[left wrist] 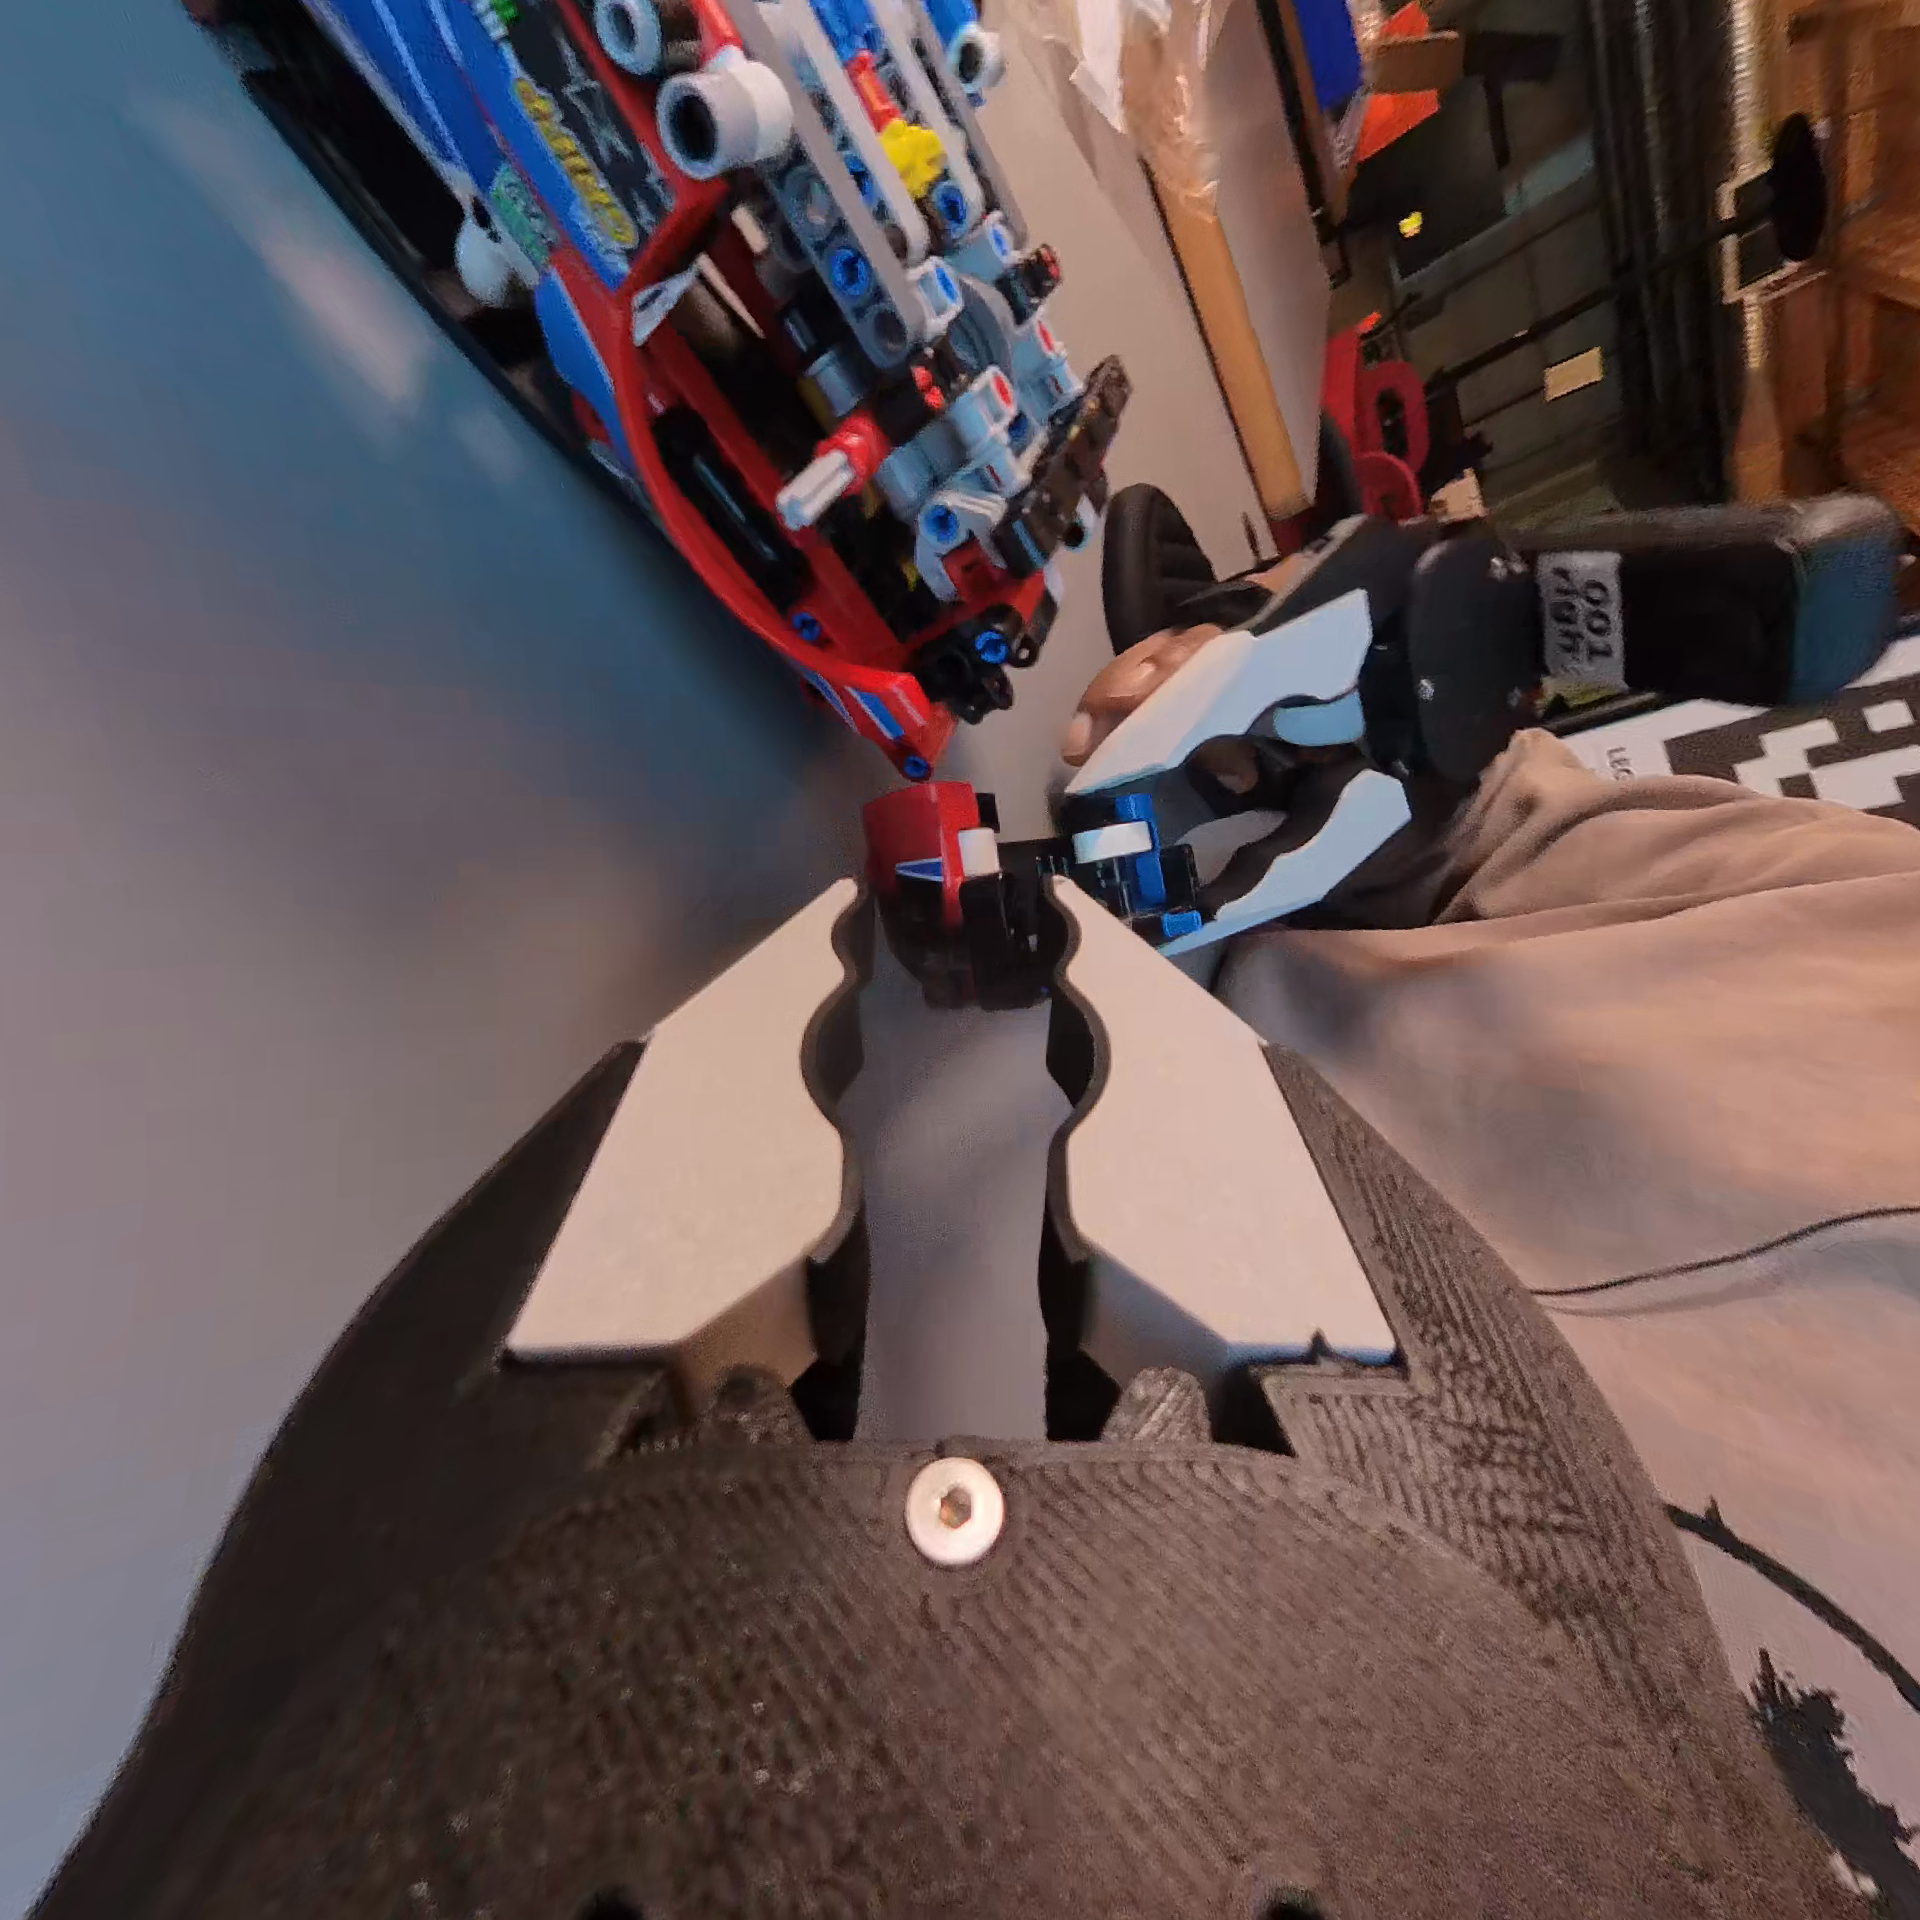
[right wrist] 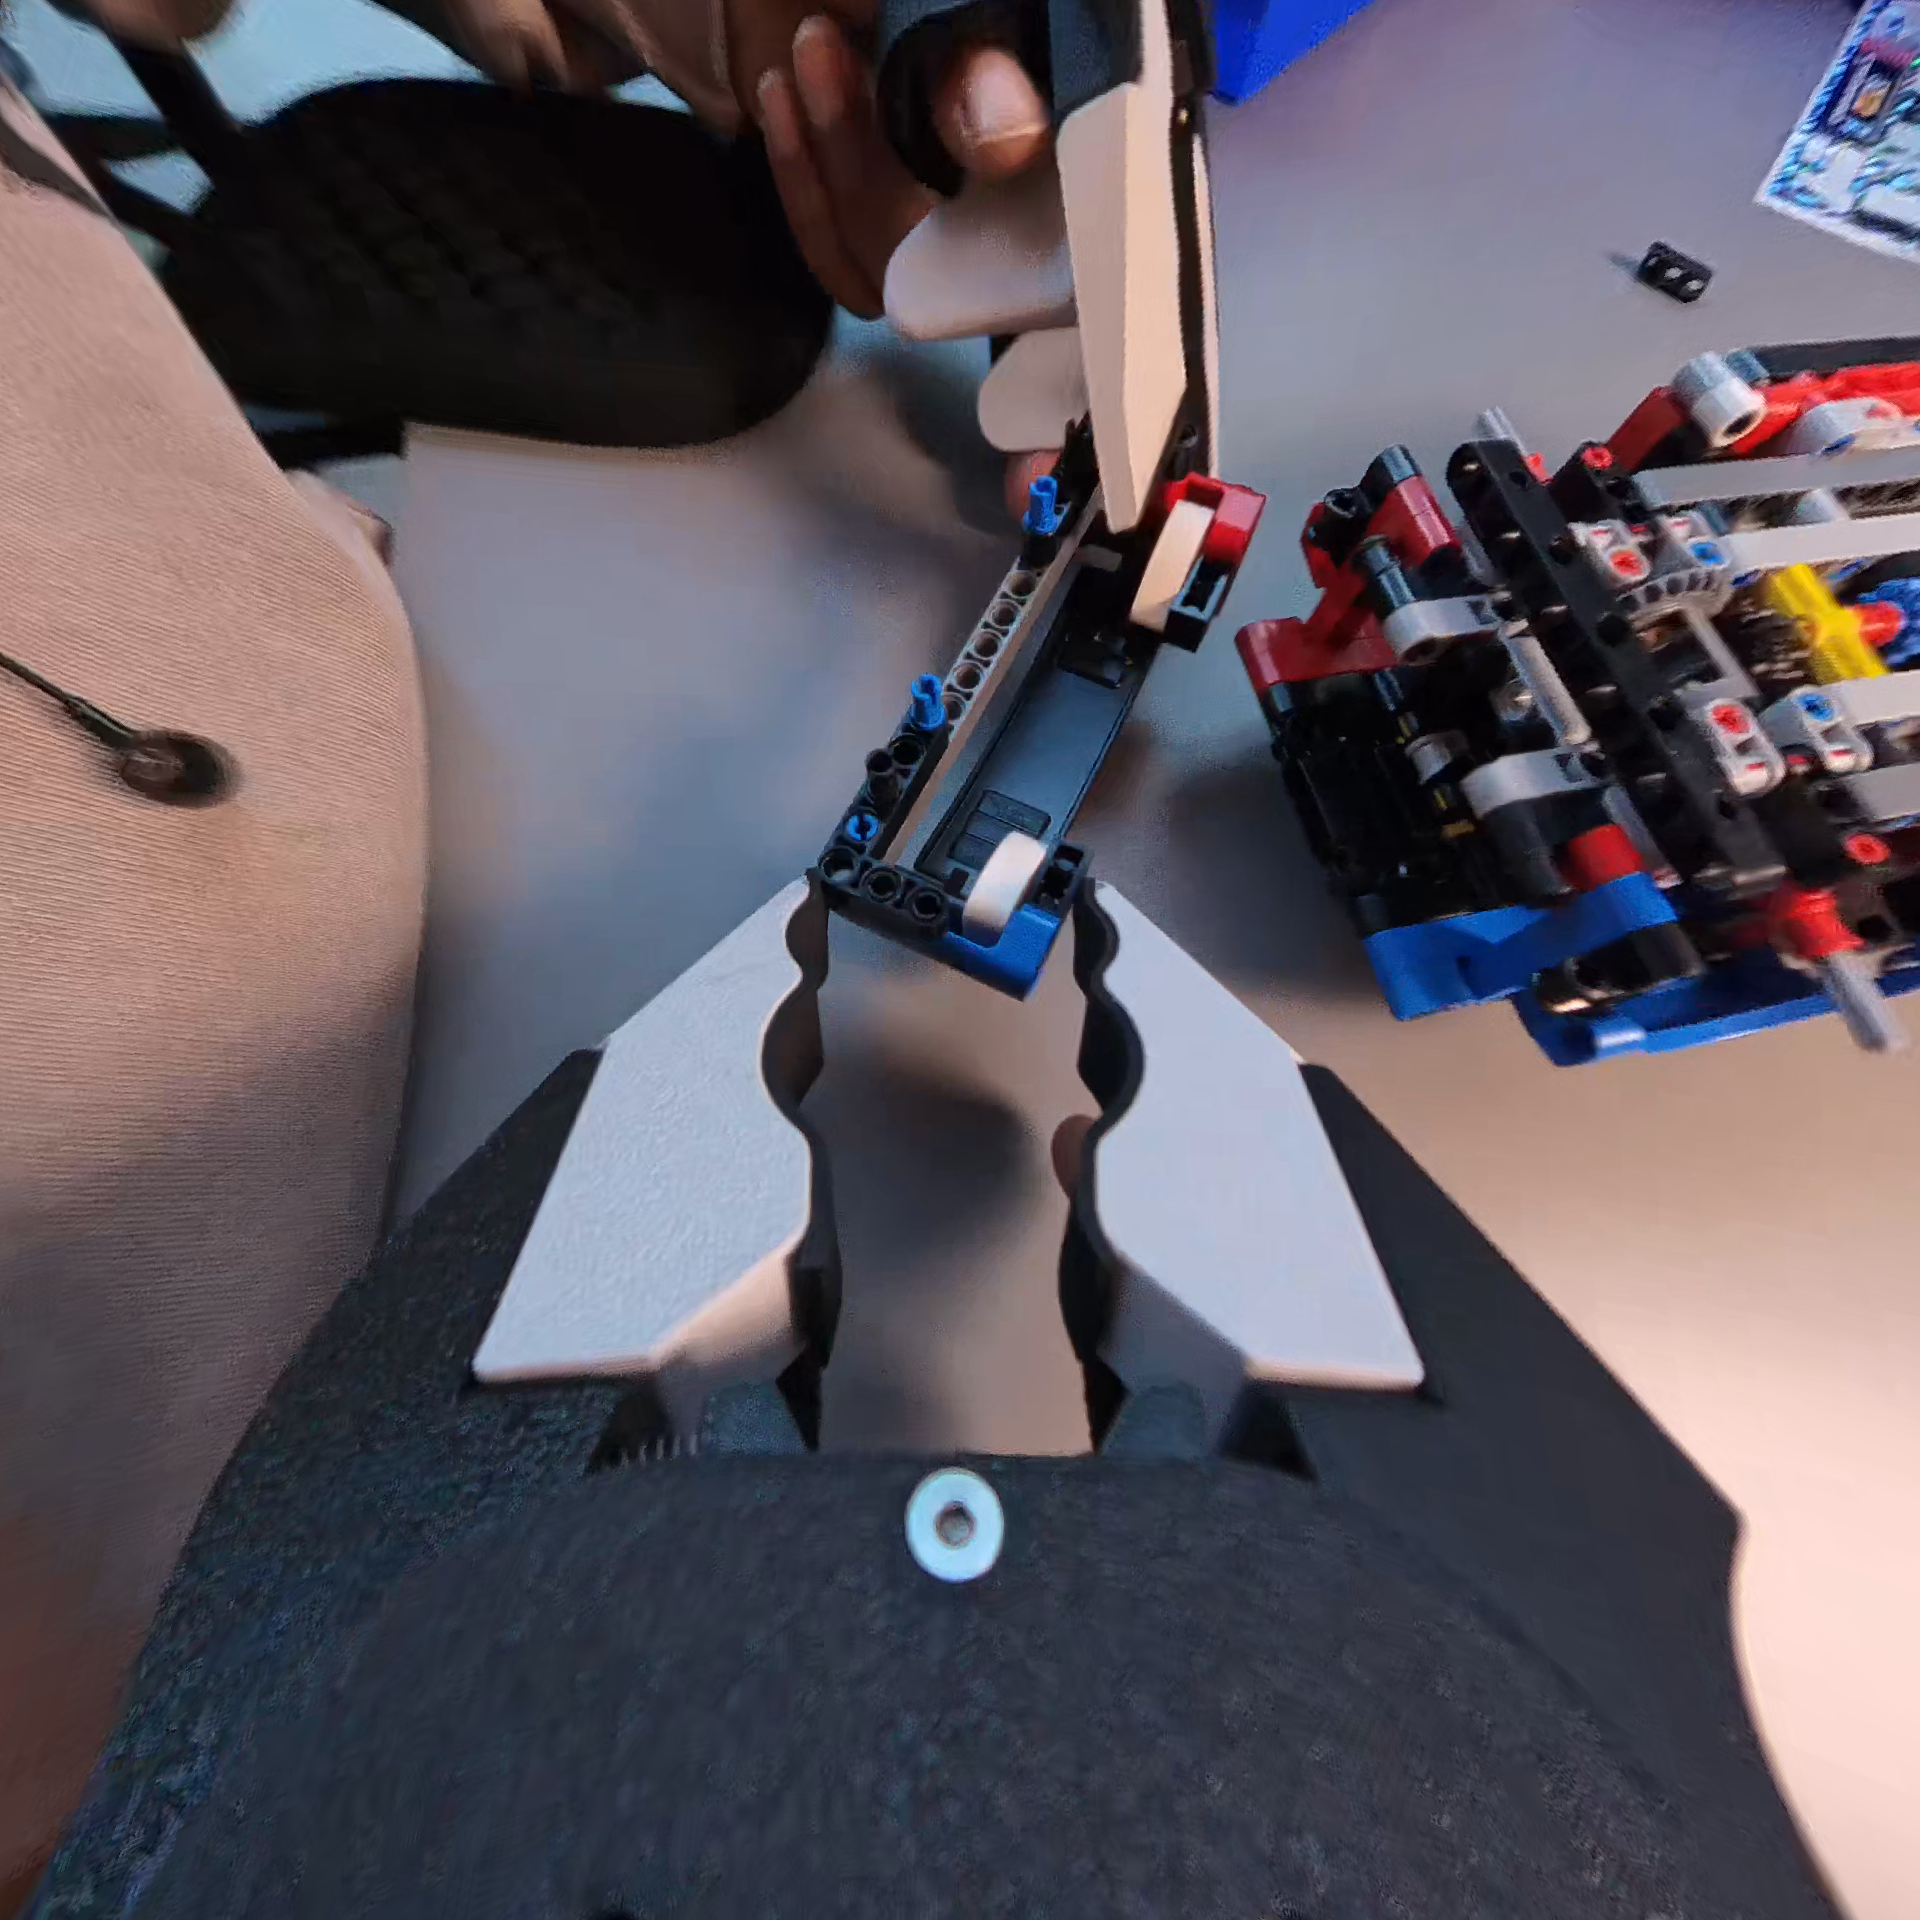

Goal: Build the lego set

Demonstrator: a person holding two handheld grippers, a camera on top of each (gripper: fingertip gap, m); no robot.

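Note:
A long black Lego sub-assembly [right wrist: 1039, 727] with a blue end, a red end and blue pins is held above the grey table between both grippers. My right gripper [right wrist: 945, 914] is shut on its blue end; it also shows in the left wrist view [left wrist: 1127, 868]. My left gripper [left wrist: 956, 914] is shut on its red and black end [left wrist: 935, 852]; in the right wrist view it [right wrist: 1081, 488] comes down from above. The main Lego car model [right wrist: 1610, 707] stands on the table just right of the sub-assembly, and also shows in the left wrist view [left wrist: 831, 364].
A small black Lego piece [right wrist: 1673, 272], a sticker sheet [right wrist: 1860, 156] and a blue box [right wrist: 1278, 42] lie at the far side of the table [right wrist: 1455, 1247]. A person's beige clothing [right wrist: 187, 831] and a black chair [right wrist: 468, 260] are on the left. My hands' fingertips stand some 8 cm from each other. The small black Lego piece [right wrist: 1673, 272] is about 25 cm from my left fingertips and 30 cm from my right.

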